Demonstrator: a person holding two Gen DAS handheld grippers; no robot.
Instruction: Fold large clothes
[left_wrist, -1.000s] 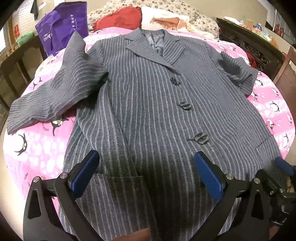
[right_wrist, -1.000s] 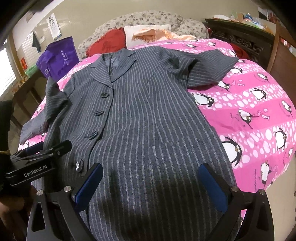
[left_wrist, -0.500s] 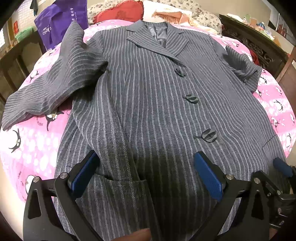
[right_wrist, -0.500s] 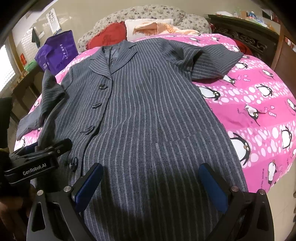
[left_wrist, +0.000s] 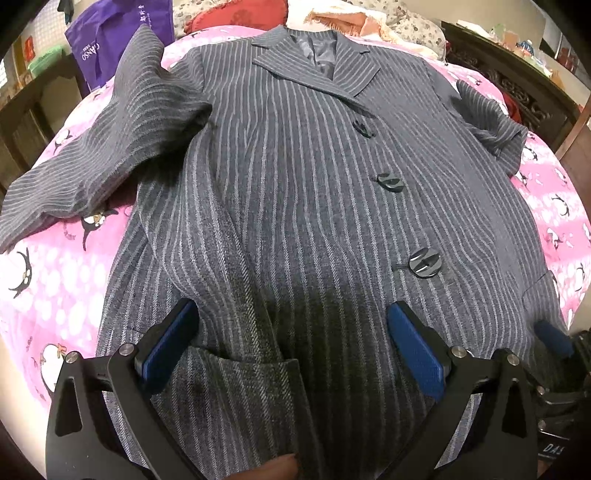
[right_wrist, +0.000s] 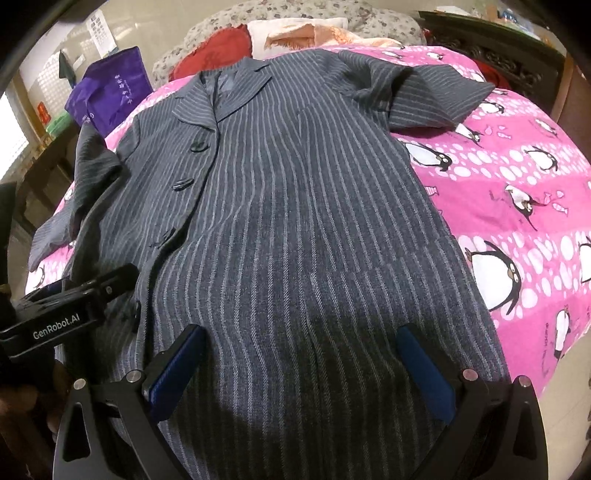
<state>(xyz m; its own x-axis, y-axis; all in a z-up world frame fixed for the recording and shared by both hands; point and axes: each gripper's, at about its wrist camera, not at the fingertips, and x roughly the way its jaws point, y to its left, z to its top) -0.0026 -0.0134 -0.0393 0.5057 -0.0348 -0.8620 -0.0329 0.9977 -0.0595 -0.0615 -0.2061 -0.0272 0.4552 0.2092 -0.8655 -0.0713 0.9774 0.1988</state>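
Note:
A long grey pinstriped coat (left_wrist: 295, 184) lies flat, buttoned, on the pink penguin bedspread (left_wrist: 48, 295), collar at the far end. It also shows in the right wrist view (right_wrist: 295, 221). Its left sleeve (left_wrist: 92, 155) is bunched out to the side and its right sleeve (right_wrist: 424, 92) is folded short. My left gripper (left_wrist: 291, 339) is open and empty, low over the coat's lower part by a patch pocket (left_wrist: 240, 387). My right gripper (right_wrist: 299, 362) is open and empty over the coat's right lower half. The left gripper's body (right_wrist: 66, 314) shows at the right wrist view's left edge.
Pillows (right_wrist: 295, 33) and a red cushion (right_wrist: 218, 48) lie at the head of the bed. A purple bag (left_wrist: 118, 40) stands at the far left. A dark wooden cabinet (right_wrist: 498, 44) runs along the right. The bedspread (right_wrist: 517, 203) lies bare to the right of the coat.
Both grippers have moved forward and lower over the coat, so it fills more of each view. Both stay open and empty. The coat has not moved.

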